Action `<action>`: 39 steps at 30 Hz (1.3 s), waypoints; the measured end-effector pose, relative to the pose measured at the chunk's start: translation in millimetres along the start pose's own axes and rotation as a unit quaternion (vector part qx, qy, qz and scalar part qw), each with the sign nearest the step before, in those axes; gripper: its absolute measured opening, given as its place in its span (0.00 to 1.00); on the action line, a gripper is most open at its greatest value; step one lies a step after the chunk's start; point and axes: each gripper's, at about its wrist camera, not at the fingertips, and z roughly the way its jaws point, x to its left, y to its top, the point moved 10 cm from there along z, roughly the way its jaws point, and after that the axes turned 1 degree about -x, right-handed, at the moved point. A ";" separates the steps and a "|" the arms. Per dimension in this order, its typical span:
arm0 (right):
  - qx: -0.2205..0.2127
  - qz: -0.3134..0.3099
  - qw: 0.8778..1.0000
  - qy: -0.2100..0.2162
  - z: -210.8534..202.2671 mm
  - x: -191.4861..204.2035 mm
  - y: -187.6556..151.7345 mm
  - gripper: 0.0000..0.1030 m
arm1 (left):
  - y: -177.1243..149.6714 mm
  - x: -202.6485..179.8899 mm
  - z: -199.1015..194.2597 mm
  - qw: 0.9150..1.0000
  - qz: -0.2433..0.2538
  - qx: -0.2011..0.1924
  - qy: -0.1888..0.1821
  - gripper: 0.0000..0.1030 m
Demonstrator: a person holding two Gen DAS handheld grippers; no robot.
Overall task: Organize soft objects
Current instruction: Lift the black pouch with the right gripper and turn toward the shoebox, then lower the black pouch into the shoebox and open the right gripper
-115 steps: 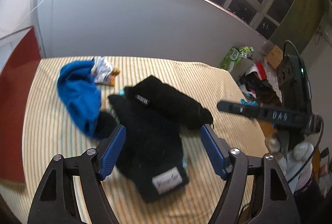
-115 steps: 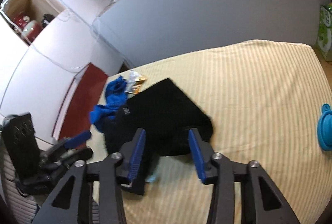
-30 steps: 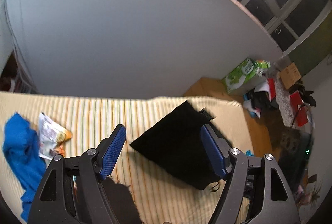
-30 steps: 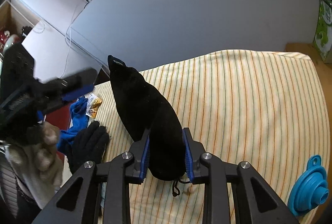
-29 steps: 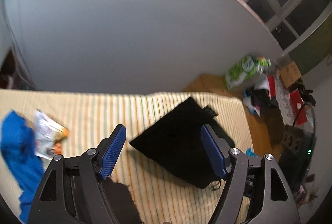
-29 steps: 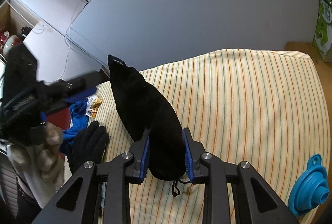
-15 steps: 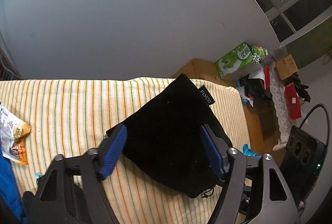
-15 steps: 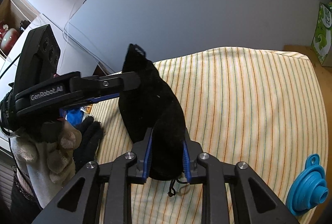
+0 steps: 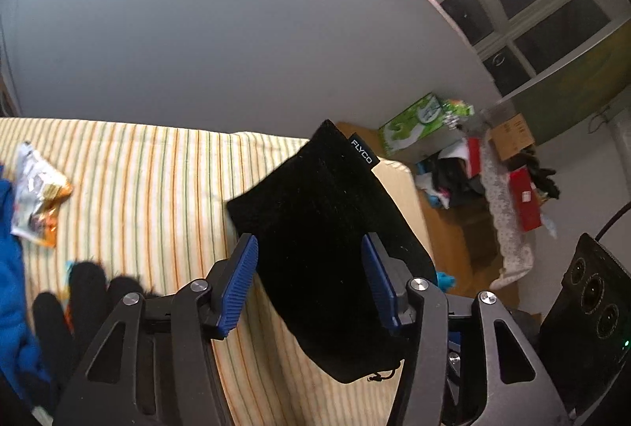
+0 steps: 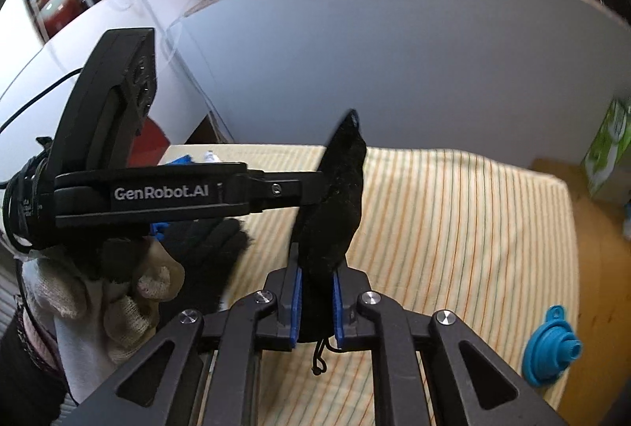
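Note:
A black drawstring pouch with a FLYCO tag is held up above the striped bed cover. My right gripper is shut on the pouch's lower end, drawstring hanging below. My left gripper is open, its blue pads either side of the pouch, not clamped. In the right wrist view the left gripper reaches in from the left to the pouch. A black glove and a blue cloth lie at the left.
A snack wrapper lies on the bed cover. A blue funnel sits at the bed's right edge. A grey partition stands behind the bed. A green box and clutter sit on the floor to the right.
My left gripper has come in around the raised pouch, which now stands between its open pads. The right gripper keeps holding the pouch up.

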 end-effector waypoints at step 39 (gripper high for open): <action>-0.067 -0.281 0.942 0.173 11.9 422.6 63.8 0.10 | -8.2 226.1 -371.9 0.945 -0.060 -0.248 0.205 0.50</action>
